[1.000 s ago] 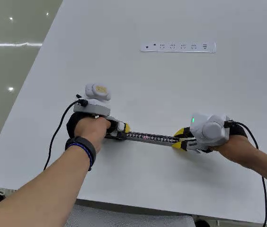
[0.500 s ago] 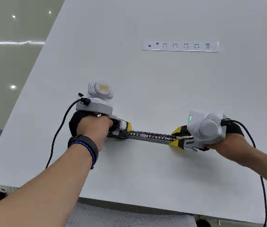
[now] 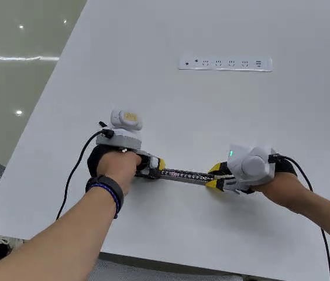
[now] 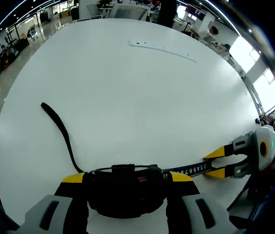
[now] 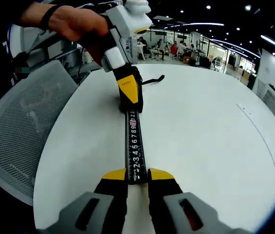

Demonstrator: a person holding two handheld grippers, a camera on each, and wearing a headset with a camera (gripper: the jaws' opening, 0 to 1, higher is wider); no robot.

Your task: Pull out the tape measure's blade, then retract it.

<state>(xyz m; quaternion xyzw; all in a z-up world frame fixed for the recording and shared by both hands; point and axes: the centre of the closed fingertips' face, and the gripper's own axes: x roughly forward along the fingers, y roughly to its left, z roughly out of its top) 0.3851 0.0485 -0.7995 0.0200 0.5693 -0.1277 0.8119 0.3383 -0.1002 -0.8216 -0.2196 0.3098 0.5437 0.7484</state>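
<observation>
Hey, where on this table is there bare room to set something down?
Free: the wide table patch between the power strip and the blade, and the strip between blade and near edge. Crowded: the line of left tongs, tape measure, blade, right tongs.

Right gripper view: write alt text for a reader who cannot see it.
The right gripper pinches the end of a black tape blade running across a white table to its case, clamped in the left gripper.

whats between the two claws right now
The black blade, numbers showing, spans the gap: from the tape measure case in the left claw to the right claw pinching its tip. Clearest in the right gripper view.
</observation>
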